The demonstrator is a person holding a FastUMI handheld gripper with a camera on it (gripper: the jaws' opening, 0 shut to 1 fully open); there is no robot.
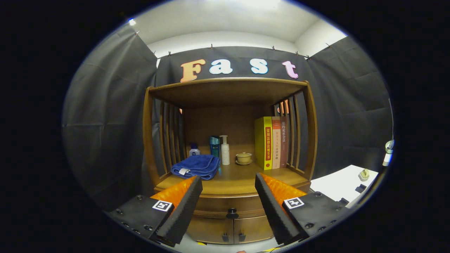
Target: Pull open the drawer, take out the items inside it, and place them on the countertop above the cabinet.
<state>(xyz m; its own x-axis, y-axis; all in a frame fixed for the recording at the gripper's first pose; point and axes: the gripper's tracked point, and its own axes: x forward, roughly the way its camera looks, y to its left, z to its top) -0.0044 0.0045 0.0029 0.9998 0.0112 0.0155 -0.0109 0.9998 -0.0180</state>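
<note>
A wooden cabinet (228, 196) stands ahead of me, with a slatted open shelf above its countertop (235, 179). Below the countertop the drawer (228, 203) is closed, and its dark round knob (232, 212) sits between and a little beyond my fingers. My gripper (228, 182) is open with nothing between its fingers, and it hangs in front of the drawer without touching it. The contents of the drawer are hidden.
On the countertop lie a folded blue towel (196, 166), a small blue-capped bottle (194, 150), a teal bottle (214, 146), a white pump bottle (225, 151), a small lidded cup (243, 157) and three upright books (271, 142). Two small doors (232, 230) sit under the drawer. A white table (342, 186) stands to the right.
</note>
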